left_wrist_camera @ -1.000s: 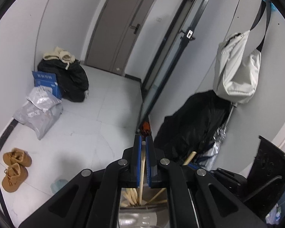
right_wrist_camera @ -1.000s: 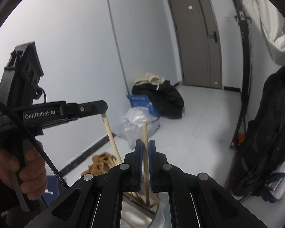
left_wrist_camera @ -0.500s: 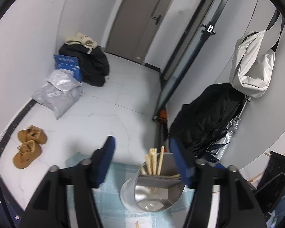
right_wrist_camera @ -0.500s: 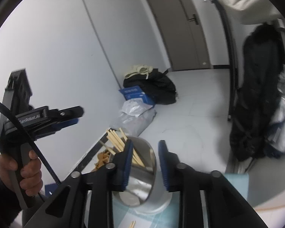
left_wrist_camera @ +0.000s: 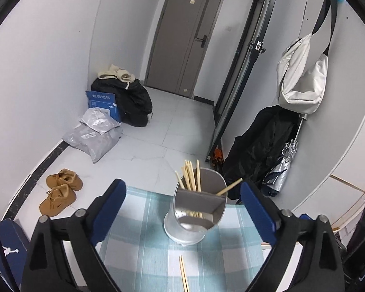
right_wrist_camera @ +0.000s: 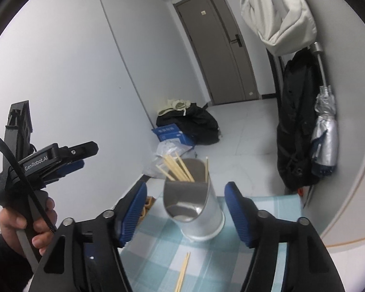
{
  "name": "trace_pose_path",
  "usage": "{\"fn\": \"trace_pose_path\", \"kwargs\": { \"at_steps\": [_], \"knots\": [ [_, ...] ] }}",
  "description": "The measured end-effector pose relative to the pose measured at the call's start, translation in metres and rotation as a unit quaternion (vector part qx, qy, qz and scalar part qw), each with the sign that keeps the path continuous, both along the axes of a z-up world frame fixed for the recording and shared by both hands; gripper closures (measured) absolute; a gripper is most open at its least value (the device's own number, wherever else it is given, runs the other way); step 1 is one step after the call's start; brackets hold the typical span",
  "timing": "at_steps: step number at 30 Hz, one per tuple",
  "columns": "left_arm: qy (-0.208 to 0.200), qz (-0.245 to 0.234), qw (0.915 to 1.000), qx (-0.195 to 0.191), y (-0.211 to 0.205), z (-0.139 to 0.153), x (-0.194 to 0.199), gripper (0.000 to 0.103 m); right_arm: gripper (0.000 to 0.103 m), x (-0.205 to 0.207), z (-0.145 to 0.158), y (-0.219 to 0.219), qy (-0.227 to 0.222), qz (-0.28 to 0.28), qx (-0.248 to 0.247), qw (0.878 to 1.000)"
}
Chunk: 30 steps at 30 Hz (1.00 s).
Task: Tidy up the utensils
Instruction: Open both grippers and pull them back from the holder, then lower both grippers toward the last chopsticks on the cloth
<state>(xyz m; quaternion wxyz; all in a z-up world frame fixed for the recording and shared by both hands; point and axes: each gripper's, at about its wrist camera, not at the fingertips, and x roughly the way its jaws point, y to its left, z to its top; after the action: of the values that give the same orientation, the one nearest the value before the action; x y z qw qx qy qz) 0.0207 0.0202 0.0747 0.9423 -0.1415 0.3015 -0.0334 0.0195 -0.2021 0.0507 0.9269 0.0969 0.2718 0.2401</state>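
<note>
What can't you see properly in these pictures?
- Chopsticks on the cloth: left wrist view, their near ends are cut off by the bottom edge; same in the right wrist view.
- Chopsticks in the metal holder: their lower ends hide behind the holder's divider wall.
- Blue box: the white writing is too small to read.
- Person's hand: right wrist view, the arm is cut off by the frame edge.

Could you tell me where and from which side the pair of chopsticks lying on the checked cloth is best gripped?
Probably near the far end of the loose chopsticks, coming from above with the tool's fingers across their width: they lie flat on the checked cloth, side by side, pointing toward the metal holder.
</note>
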Motion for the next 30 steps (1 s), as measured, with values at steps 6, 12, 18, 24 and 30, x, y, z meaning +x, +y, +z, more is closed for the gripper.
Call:
{"fn": "trace_pose_path", "kwargs": {
  "at_steps": [6, 12, 18, 24, 30],
  "knots": [
    [0.007, -0.005, 0.9999, 0.014, -0.003, -0.023, -0.023, 0.005, 0.028, -0.036, -0.017, -0.002, -0.001, -0.010, -0.003, 1.000],
    [0.023, -0.005, 0.9995, 0.020, -0.010, -0.060, -0.043, 0.005, 0.028, -0.056, -0.046, -0.001, 0.012, -0.017, -0.016, 1.000],
    [0.041, -0.014, 0.9982, 0.040, -0.016, -0.091, -0.040, 0.005, 0.027, -0.063, -0.084, 0.001, 0.041, -0.024, -0.034, 0.998],
    [0.041, -0.020, 0.9981, 0.042, -0.015, -0.108, -0.028, 0.005, 0.027, -0.060, -0.108, 0.003, 0.062, -0.027, -0.053, 0.996],
    [0.082, -0.014, 0.9962, 0.026, -0.005, -0.136, -0.012, 0.005, 0.027, -0.046, -0.129, 0.007, 0.095, -0.033, -0.075, 0.992]
  ]
}}
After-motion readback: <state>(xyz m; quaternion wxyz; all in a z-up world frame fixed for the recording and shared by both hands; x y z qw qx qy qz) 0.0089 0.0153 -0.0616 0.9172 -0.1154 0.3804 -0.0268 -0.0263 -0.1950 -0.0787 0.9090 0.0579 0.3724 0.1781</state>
